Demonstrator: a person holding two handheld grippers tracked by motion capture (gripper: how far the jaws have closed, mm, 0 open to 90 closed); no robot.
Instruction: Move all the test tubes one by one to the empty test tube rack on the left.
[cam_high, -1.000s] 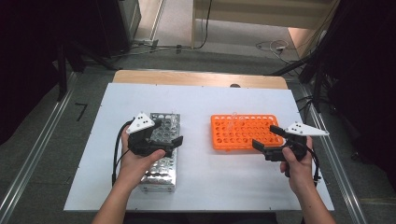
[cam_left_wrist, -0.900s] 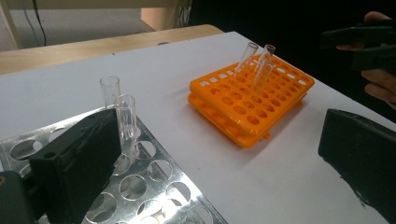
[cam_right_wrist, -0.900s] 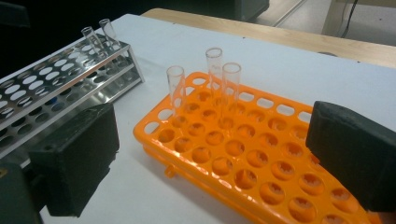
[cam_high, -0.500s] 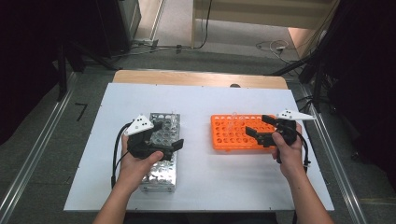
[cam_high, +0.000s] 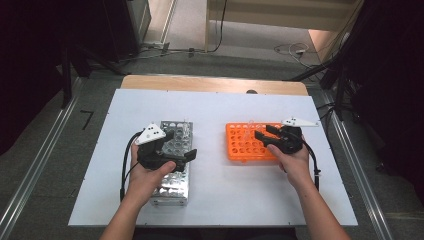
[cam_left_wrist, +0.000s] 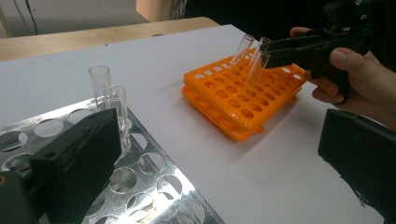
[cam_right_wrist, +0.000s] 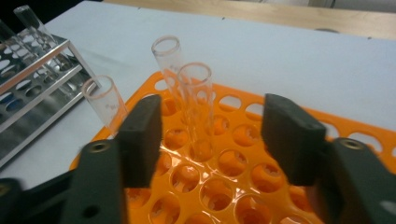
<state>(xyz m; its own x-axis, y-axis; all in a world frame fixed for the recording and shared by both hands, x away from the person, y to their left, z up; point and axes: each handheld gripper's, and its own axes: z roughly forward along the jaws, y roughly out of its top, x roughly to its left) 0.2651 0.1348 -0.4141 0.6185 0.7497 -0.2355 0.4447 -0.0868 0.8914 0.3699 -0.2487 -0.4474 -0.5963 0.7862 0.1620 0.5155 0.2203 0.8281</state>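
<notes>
The white surface (cam_high: 215, 190) is carrying a steel rack (cam_high: 172, 165) at 9 o'clock and an orange rack (cam_high: 240, 147) at 3 o'clock, well apart, with open room between them. Three glass tubes (cam_right_wrist: 196, 93) are standing in the orange rack's far rows, long axes leaning off upright. The right tongs (cam_right_wrist: 212, 135) are spread, straddling the nearest tube at 12 o'clock without gripping it. The left tongs (cam_left_wrist: 210, 158) are gaping empty over the steel rack beside two upright tubes (cam_left_wrist: 116, 105).
</notes>
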